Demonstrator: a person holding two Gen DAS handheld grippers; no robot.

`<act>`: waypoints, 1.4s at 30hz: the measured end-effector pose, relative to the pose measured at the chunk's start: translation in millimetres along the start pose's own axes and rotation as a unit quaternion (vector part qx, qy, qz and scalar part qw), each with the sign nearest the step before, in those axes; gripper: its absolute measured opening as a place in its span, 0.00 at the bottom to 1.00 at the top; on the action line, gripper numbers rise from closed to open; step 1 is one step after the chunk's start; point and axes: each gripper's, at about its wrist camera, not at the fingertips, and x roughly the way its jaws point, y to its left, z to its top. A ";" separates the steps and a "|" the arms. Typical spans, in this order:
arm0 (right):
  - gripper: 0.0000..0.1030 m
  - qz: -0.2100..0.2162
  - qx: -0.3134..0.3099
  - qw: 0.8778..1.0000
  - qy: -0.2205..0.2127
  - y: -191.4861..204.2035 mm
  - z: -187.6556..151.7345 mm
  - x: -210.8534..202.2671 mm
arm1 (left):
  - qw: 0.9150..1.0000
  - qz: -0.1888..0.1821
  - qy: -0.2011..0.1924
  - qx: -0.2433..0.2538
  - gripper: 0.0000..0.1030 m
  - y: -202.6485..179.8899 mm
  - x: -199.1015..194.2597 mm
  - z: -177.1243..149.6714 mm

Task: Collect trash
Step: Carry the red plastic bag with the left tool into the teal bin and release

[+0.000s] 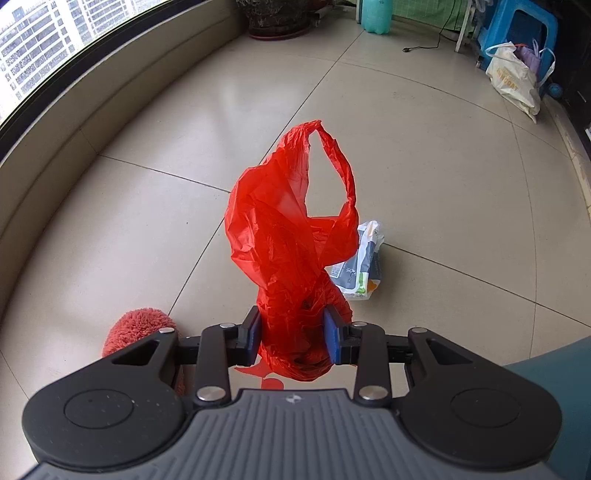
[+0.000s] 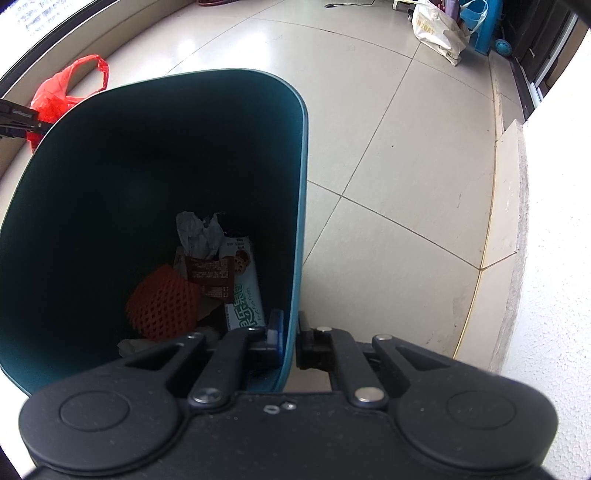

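Note:
My left gripper is shut on a crumpled red plastic bag, which hangs above the tiled floor with its handle loop trailing away. A white and grey wrapper lies on the floor just beyond it. My right gripper is shut on the rim of a teal bin, one finger inside the wall and one outside. In the bin lie an orange foam net, a snack box and crumpled paper. The red bag and the left gripper's edge show beyond the bin's far left side.
A fuzzy red slipper is on the floor by my left gripper. A low ledge under a window curves along the left. A cream shopping bag, a blue stool, a plant pot and a cable stand at the far side.

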 end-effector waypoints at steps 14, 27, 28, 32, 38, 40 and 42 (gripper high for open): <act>0.05 -0.008 -0.002 1.000 -0.006 6.2 -5.1 2.4 | 0.994 -0.058 -0.051 0.075 0.32 -60.8 -126.4 -25.7; 0.06 0.001 -0.009 1.000 -0.005 4.4 -6.9 -0.9 | 0.974 -0.149 -0.032 0.168 0.32 -171.0 -164.9 -74.2; 0.06 0.002 -0.009 1.000 -0.006 3.7 -6.4 -0.5 | 0.973 -0.151 -0.025 0.175 0.32 -180.1 -162.5 -80.0; 0.06 0.005 -0.007 1.000 -0.007 0.7 -7.3 -0.8 | 0.969 -0.156 0.008 0.191 0.32 -204.6 -144.4 -94.3; 0.07 0.008 -0.006 1.000 -0.008 -1.4 -8.7 -2.5 | 0.968 -0.126 0.058 0.210 0.33 -236.2 -99.5 -115.8; 0.07 0.009 -0.005 1.000 -0.008 -2.4 -8.5 -3.6 | 0.967 -0.112 0.058 0.223 0.33 -242.8 -86.5 -120.8; 0.07 0.010 -0.005 1.000 -0.009 -3.2 -8.6 -4.6 | 0.966 -0.090 0.063 0.235 0.33 -248.7 -72.8 -125.5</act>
